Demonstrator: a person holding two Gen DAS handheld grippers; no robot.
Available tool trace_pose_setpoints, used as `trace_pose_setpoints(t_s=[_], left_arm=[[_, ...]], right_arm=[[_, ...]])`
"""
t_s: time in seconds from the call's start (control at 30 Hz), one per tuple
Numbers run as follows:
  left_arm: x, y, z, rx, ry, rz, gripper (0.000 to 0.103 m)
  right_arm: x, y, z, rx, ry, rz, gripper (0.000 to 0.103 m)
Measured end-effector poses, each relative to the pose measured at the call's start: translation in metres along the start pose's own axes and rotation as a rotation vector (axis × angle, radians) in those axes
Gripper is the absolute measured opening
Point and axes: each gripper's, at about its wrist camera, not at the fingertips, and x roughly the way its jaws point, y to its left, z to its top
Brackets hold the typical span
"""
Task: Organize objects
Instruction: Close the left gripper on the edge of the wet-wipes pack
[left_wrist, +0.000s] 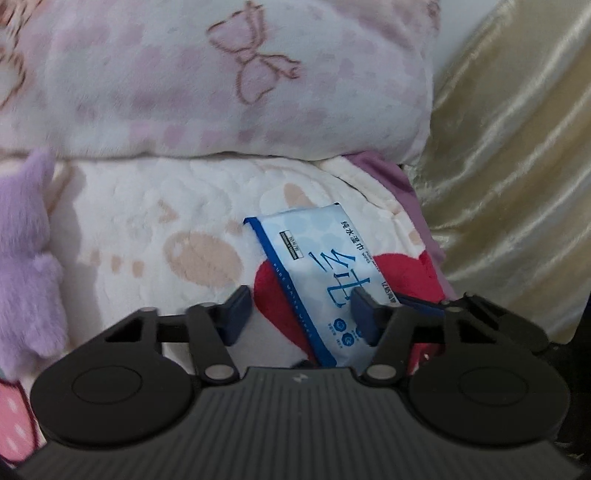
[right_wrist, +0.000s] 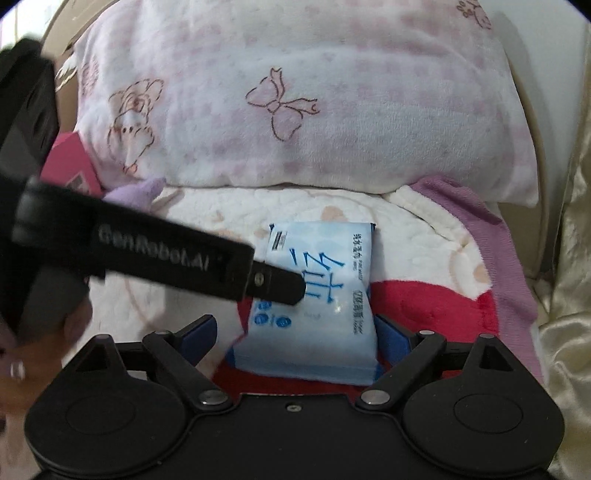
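A blue and white pack of wet wipes (left_wrist: 314, 273) lies on a white fleece blanket with a red heart (left_wrist: 273, 291). My left gripper (left_wrist: 301, 314) is open, its fingers on either side of the pack's near part. In the right wrist view the pack (right_wrist: 317, 295) lies between the open fingers of my right gripper (right_wrist: 295, 336). The left gripper (right_wrist: 277, 284) reaches in from the left there, with its tip on top of the pack.
A pink and white pillow with bow prints (left_wrist: 207, 77) stands behind the blanket. A purple plush toy (left_wrist: 26, 258) is at the left. Cream satin fabric (left_wrist: 509, 177) hangs at the right. A pink box (right_wrist: 70, 166) lies at the far left.
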Motion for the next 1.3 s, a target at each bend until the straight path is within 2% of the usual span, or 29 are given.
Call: trace_pose_setpoints(t_s=[0.03, 0.17, 0.23, 0.33, 0.4, 0.5, 0.67, 0.77, 0.9, 1.03, 1.1, 1.13, 1.2, 1.3], left_arm=[[0.000, 0.003, 0.000, -0.023, 0.002, -0.012, 0.050], [0.001, 0.008, 0.000, -0.074, 0.021, -0.064, 0.037], [0.001, 0.009, -0.002, -0.085, 0.023, -0.072, 0.036], [-0.002, 0.011, -0.004, -0.109, 0.036, -0.102, 0.029], [-0.006, 0.012, -0.006, -0.128, 0.042, -0.123, 0.028], [-0.008, 0.005, -0.011, -0.084, 0.042, -0.113, 0.028], [-0.025, -0.001, -0.018, -0.071, 0.075, -0.088, 0.028], [-0.042, -0.002, -0.025, -0.063, 0.109, -0.045, 0.028], [-0.066, 0.005, -0.034, -0.094, 0.169, -0.014, 0.028], [-0.089, 0.014, -0.044, -0.109, 0.205, 0.016, 0.028], [-0.096, 0.017, -0.047, -0.098, 0.177, 0.050, 0.028], [-0.098, 0.018, -0.049, -0.073, 0.149, 0.075, 0.028], [-0.096, 0.022, -0.050, -0.054, 0.143, 0.108, 0.028], [-0.091, 0.028, -0.051, -0.066, 0.125, 0.090, 0.029]], right_arm=[[0.002, 0.001, 0.001, 0.014, 0.004, -0.007, 0.094], [0.006, 0.008, -0.001, 0.004, 0.016, -0.050, 0.094], [0.005, 0.010, -0.001, 0.001, 0.015, -0.070, 0.090], [-0.001, 0.010, -0.001, 0.025, 0.015, -0.097, 0.075], [-0.006, 0.010, 0.000, 0.032, 0.012, -0.093, 0.072], [-0.015, 0.013, -0.002, 0.037, 0.005, -0.088, 0.067], [-0.027, 0.022, -0.008, 0.075, 0.026, -0.047, 0.067], [-0.035, 0.033, -0.012, 0.095, 0.060, 0.018, 0.068], [-0.045, 0.052, -0.020, 0.126, 0.120, 0.112, 0.073], [-0.054, 0.074, -0.027, 0.083, 0.173, 0.183, 0.077], [-0.058, 0.084, -0.029, 0.036, 0.178, 0.188, 0.077], [-0.058, 0.089, -0.029, 0.013, 0.175, 0.170, 0.078], [-0.056, 0.095, -0.027, -0.009, 0.170, 0.121, 0.082], [-0.054, 0.093, -0.024, 0.027, 0.164, 0.100, 0.082]])
